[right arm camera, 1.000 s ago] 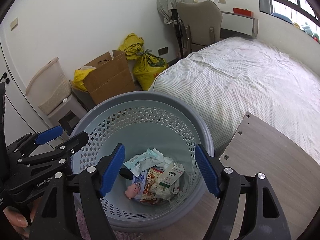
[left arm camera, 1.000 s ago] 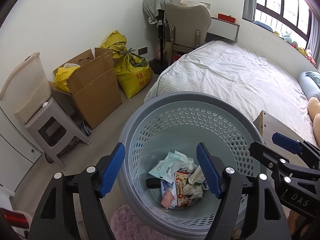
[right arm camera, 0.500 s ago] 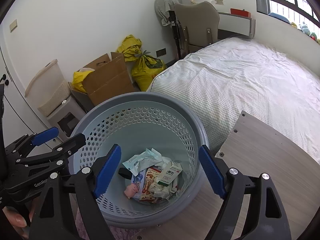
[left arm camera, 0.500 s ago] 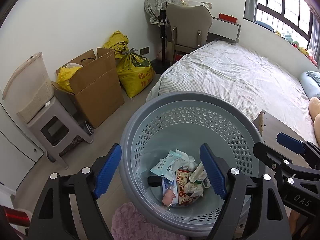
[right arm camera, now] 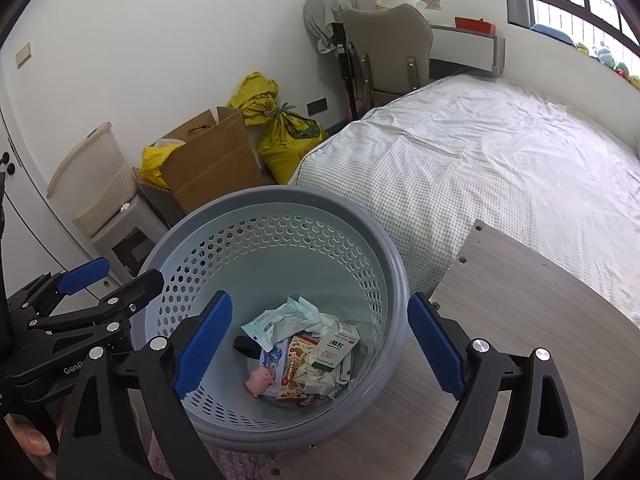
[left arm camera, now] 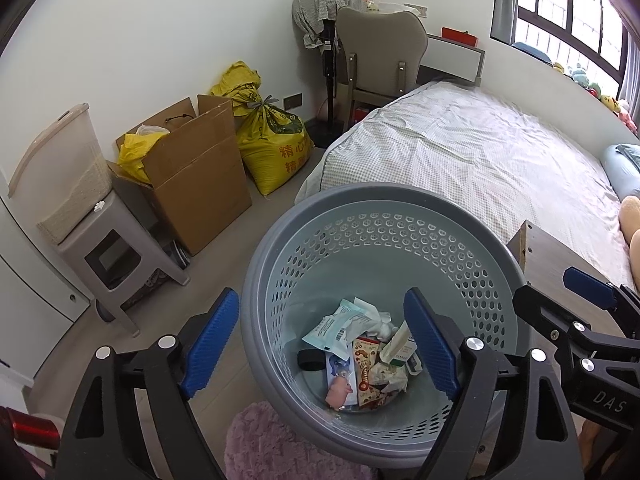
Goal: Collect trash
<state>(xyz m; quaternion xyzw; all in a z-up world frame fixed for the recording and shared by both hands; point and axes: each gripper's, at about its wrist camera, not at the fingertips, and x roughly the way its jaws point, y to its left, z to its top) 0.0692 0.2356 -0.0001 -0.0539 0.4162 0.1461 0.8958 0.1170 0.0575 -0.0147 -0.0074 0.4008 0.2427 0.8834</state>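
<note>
Hovering above a grey perforated basket (left arm camera: 376, 208), the left gripper (left arm camera: 324, 344) and right gripper (right arm camera: 316, 344) both stand wide open, holding nothing. The trash (right arm camera: 304, 356), wrappers, a small carton and a pink toy pig, lies heaped on the basket's bottom. If more litter remains, the next pickup would go best by lifting clear of the rim before moving off. The basket stands beside a wooden board (right arm camera: 520, 304) and a checked bed (right arm camera: 480, 160); a cardboard box (left arm camera: 200, 172) and yellow sack (left arm camera: 276, 148) sit by the white wall.
</note>
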